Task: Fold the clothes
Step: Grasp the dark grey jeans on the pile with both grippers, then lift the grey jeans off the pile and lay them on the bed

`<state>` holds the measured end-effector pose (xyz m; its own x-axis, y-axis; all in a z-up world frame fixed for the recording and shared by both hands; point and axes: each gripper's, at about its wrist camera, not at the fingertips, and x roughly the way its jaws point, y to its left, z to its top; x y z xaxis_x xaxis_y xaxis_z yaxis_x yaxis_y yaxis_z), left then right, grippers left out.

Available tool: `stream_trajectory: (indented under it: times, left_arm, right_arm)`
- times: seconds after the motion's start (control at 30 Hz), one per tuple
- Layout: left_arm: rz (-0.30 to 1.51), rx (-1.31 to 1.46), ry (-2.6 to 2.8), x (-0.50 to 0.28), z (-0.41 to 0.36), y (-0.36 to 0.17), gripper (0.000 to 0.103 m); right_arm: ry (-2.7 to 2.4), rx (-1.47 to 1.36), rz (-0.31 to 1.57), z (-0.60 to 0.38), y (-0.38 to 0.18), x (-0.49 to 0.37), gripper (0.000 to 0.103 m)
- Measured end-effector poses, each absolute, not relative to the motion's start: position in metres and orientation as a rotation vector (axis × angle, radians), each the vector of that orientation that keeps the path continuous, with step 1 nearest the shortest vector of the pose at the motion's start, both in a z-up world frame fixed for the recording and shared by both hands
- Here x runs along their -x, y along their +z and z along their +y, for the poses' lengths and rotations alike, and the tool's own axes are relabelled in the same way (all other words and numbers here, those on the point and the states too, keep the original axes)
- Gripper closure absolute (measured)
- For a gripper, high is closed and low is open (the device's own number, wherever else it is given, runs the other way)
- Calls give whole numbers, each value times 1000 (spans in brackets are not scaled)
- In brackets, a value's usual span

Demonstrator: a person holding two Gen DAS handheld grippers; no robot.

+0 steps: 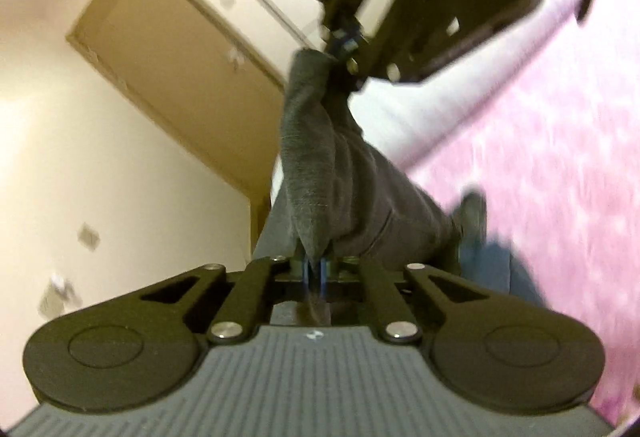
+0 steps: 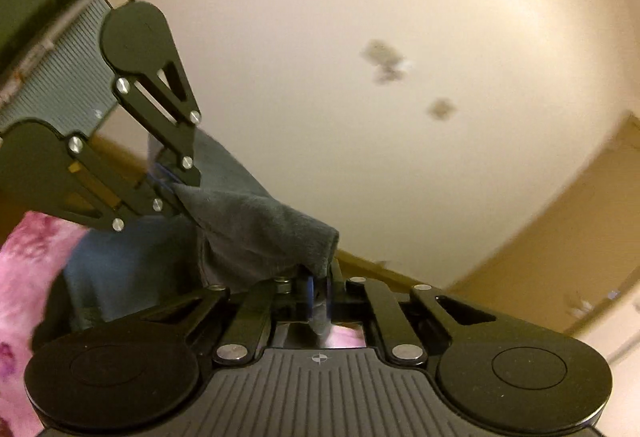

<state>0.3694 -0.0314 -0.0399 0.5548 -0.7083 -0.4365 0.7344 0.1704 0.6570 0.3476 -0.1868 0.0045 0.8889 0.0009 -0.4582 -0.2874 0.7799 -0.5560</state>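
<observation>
Above the pink cover (image 1: 540,157), the left gripper (image 1: 316,269) and right gripper (image 2: 318,297) are each pinching a corner of the grey cloth (image 1: 320,173), which is hanging stretched between them.

A pink mottled fabric surface (image 1: 540,165) spreads to the right of the left gripper (image 1: 316,269). A dark grey garment (image 1: 360,189) trails down onto it, beside a blue cloth (image 1: 492,261).
</observation>
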Motion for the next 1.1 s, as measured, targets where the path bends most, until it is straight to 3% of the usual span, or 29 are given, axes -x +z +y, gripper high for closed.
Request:
stream_trajectory:
  times: [0.13,0.3,0.57,0.7,0.77,0.87,1.1]
  left_arm:
    - [-68,-882,-1113,-313,-61,-11,100]
    - [-76,-800,-1283,-204,-104,-11,100]
    - [125,-628,-1595,10,-167,-39,100]
    - [286,-537,-1725,92,-201,-27,100]
    - [364,-500,-1757,125,-214,-31,99]
    - [498,-483,-1775,151,-241,-50,89]
    - [621,-650,-1675,153,-291,-99,78]
  right_arm:
    - [19,558,432,-236,46,-280,100]
    - [-112,432,476,-275,70,-154,100]
    - [-223,370,604,-319,84,90,100]
    - [-197,383,674,-327,90,192,100]
    - [-177,389,726,-338,82,219,100]
    - [-151,392,807,-353,62,244,99]
    - [-520,413,1218,-458,-99,280,88]
